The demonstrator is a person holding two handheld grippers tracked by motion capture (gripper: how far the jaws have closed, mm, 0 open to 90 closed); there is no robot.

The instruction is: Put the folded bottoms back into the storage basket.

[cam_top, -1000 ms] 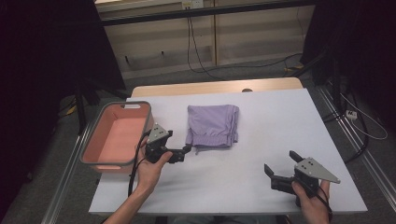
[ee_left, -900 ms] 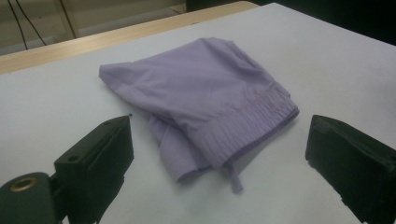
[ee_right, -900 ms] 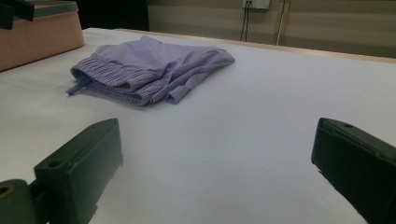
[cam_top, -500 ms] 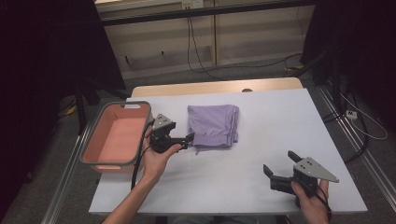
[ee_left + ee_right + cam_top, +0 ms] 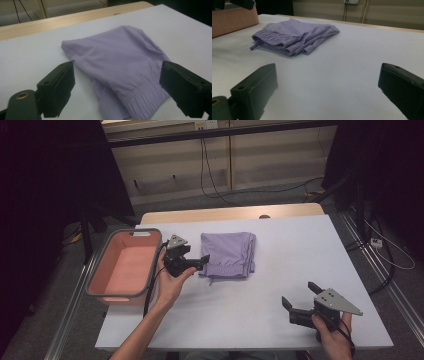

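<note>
Left gripper is at the near-left corner of the folded shorts, jaws spread wide, nothing pinched yet. They've just been closing a touch; in the left gripper view the waistband end sits between them, with neither pad on the cloth as far as I can see. My left hand has it pointed across the table toward the cloth.

Right gripper hangs well apart, near the front right of the table, jaws also spread, empty, over bare tabletop.

Shorts lie left of the table's middle, just beside the pink bin but not touching it.

Handling guess: light, limp, no stiffness, so they'll sag and unfold the moment one layer is lifted. Not fragile, not slippery on these pads. Best grab is the gathered waistband: thickest stack there, so I'd catch all the layers. Pinching a single thin edge likely peels the top layer only.

Look: pale lilac fabric, folded into a rough rectangle, smooth on top with a few soft creases. Ruched elastic band along the near edge, and a short drawstring pokes out at the corner nearest the bin.
</note>
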